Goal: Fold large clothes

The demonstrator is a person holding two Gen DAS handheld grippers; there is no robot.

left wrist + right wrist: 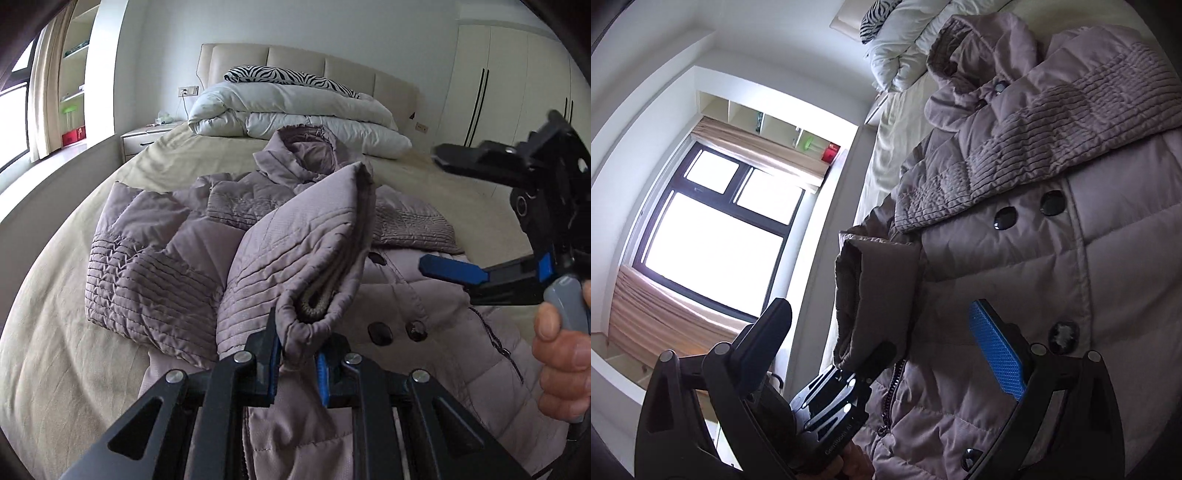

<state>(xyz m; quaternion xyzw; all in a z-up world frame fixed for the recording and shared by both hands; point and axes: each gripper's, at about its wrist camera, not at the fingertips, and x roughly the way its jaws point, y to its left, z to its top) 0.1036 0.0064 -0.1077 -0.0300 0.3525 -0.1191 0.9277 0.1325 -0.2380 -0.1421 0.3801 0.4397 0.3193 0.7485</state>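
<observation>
The coat's (295, 258) hem runs off the frame; the sleeve cuff (310, 317) hides its front.

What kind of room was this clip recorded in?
A bedroom, almost certainly. A bed with a padded headboard holds a folded white duvet, a nightstand stands beside it, and wardrobe doors line the far wall. A quilted coat lies on the bed.

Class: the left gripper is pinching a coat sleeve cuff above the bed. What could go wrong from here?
1. The left gripper grips only the cuff's edge, so the bulky sleeve might slip free.
2. The open right gripper hangs close by and could snag the sleeve.
</observation>
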